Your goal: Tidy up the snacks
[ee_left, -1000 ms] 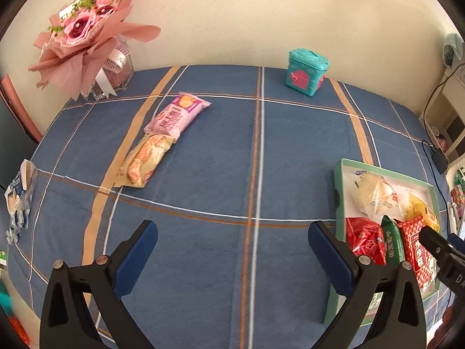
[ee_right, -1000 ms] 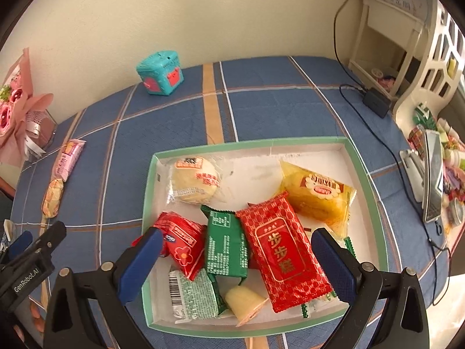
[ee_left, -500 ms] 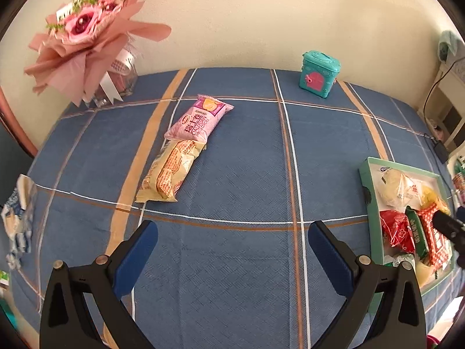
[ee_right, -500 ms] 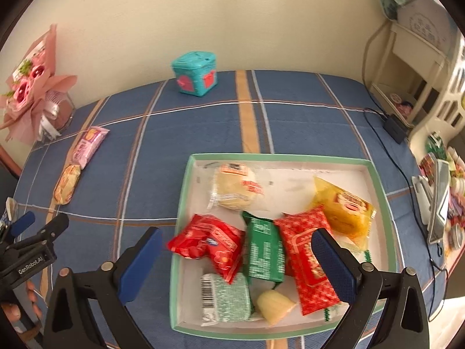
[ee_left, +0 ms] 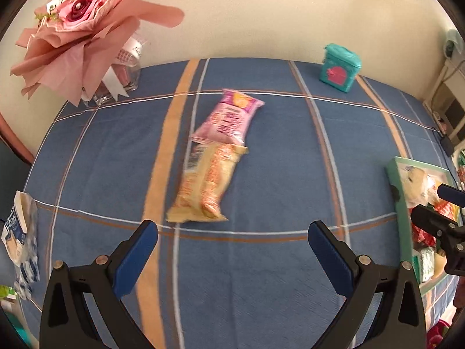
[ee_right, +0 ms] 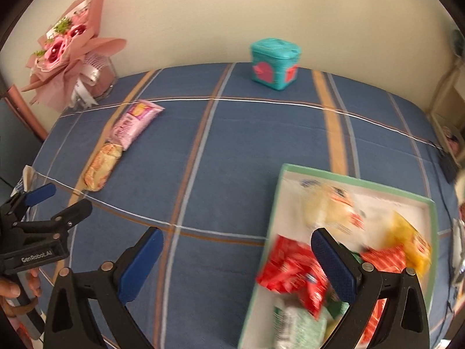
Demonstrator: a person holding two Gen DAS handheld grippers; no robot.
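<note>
- Cream wall (ee_left: 261,14) at the back, and below it a blue plaid cloth (ee_left: 276,174) covers the whole work surface, crossed by orange and white stripes.
- Big pink bouquet (ee_left: 84,23) up at 10 o'clock in the left wrist view, propped in a clear holder by the wall.
- Green-rimmed tray (ee_right: 280,192) sits at 4 o'clock in the right wrist view, already holding a heap of wrapped snacks: red, green, yellow, a pale round one. Blurred, so no count from me.
- Two packets left out on the cloth, I'd say: the orange snack (ee_left: 205,183) dead centre in the left wrist view, and the pink snack (ee_left: 229,119) touching its far end at 12 o'clock. Both lie well apart from the tray.
- Teal box (ee_left: 340,68) at 1 o'clock, near the wall.
- Left gripper (ee_left: 232,247) spread wide, empty, lined up just short of the orange snack.
- Right gripper (ee_right: 237,257) also wide and empty, one finger over the tray's near corner.
</note>
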